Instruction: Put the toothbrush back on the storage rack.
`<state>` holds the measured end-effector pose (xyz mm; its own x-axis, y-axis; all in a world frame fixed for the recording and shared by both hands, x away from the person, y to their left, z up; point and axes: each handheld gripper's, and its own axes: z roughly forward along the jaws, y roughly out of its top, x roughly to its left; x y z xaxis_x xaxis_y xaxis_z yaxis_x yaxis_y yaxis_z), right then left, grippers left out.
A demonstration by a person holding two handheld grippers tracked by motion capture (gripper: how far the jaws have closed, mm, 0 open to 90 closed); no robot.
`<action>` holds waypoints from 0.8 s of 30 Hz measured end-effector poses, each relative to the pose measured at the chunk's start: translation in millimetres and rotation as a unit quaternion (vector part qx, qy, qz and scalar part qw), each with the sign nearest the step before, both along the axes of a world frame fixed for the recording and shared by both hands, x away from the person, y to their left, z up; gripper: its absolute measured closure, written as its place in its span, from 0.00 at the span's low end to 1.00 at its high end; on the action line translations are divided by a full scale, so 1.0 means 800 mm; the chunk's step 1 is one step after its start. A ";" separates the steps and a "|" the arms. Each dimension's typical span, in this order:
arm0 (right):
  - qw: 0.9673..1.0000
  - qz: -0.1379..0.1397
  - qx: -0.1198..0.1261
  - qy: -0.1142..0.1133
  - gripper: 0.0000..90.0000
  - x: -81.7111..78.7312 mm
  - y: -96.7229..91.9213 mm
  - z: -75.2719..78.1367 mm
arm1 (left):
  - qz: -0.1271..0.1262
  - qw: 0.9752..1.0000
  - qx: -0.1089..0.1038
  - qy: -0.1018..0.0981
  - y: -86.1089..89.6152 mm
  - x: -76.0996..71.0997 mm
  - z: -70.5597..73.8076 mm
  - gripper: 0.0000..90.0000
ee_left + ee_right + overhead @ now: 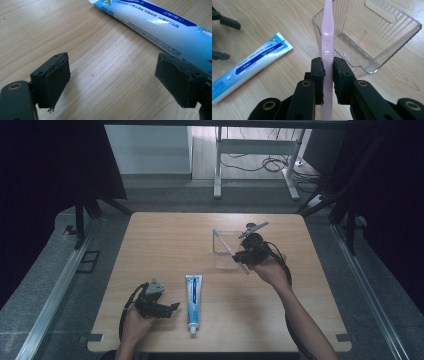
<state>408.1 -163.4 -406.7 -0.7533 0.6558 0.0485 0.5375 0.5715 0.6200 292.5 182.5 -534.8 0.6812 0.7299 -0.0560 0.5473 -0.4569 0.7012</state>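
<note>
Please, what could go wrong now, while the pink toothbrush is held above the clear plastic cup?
1. The right tongs pinch the slim pink plastic toothbrush only across its narrow handle, so it may swivel or slip.
2. The clear ribbed plastic cup looks light; a push from the toothbrush on its rim could tip or slide it.
3. The open left tongs rest close to the white and blue toothpaste tube and might nudge it.

Item count on the tabletop [165,240]: one toothpaste tube [193,304], one pink toothbrush [226,246], one clear plastic container [226,251]. Handheld tools: two grippers, left gripper [172,309] and right gripper [238,257].
</note>
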 end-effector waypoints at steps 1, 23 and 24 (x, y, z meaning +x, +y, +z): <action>1.000 -0.001 0.002 -0.001 0.88 0.001 0.001 0.000 | 0.000 1.000 0.000 0.000 0.000 0.000 0.000 0.14; 0.998 -0.026 0.050 -0.033 0.88 0.026 0.014 -0.005 | 0.002 1.000 0.001 0.001 -0.001 0.000 0.000 0.14; 0.998 -0.028 0.051 -0.034 0.88 0.027 0.015 -0.005 | 0.002 1.000 0.001 0.001 -0.001 0.000 0.000 0.14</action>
<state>429.6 -151.7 -410.6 -0.7190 0.6916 0.0685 0.5224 0.4729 0.7095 292.5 181.9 -535.2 0.6788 0.7322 -0.0553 0.5502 -0.4573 0.6987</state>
